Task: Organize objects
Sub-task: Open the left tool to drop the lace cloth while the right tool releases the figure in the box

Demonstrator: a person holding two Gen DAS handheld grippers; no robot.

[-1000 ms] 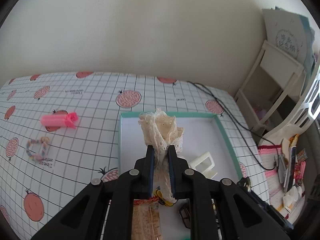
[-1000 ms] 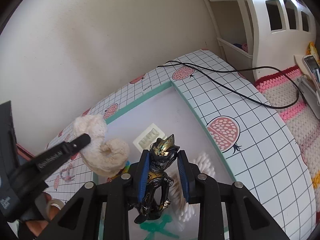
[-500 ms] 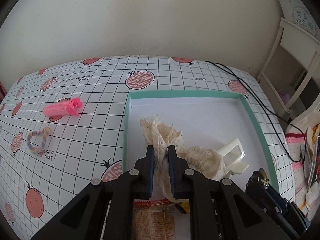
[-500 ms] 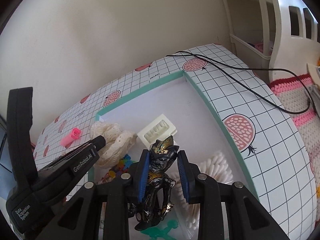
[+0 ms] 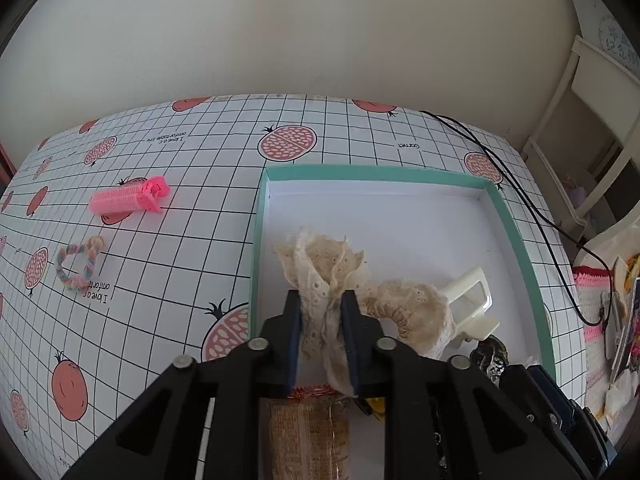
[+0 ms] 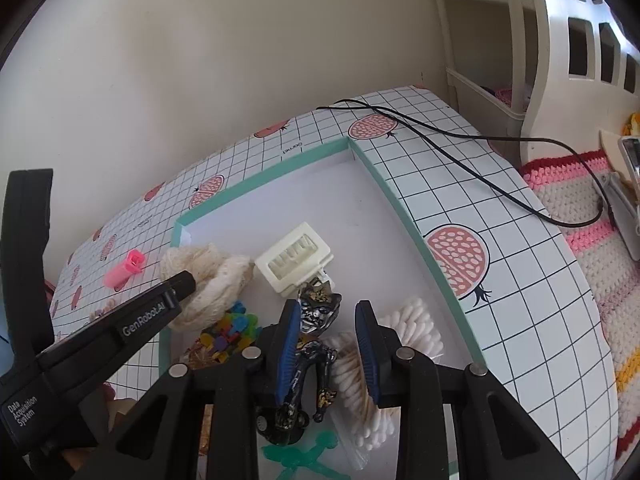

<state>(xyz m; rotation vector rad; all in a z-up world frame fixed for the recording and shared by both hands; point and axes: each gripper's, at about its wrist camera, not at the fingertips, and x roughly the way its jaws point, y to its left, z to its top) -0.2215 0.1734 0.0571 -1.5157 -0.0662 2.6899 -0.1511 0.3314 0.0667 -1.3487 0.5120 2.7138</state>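
Left gripper (image 5: 320, 312): fingers parting, cream lace scrunchie (image 5: 340, 280) between them, its bulk trailing rightward across the floor of the teal-rimmed tray (image 5: 256, 240) toward the white hair clip (image 5: 472, 300). Right gripper (image 6: 326, 344): fingers appear slack around the dark toy figure (image 6: 316, 336), which lies lengthwise along them over cotton swabs (image 6: 404, 332); contact is uncertain. On the worktop (image 5: 180, 240), well left of the tray, pink roller (image 5: 128, 200) and braided band (image 5: 78, 264) lie nearer the left hand. The tray's near end is hidden.

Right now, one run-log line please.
left gripper: opening, lace scrunchie between, in box | right gripper: open around toy figure
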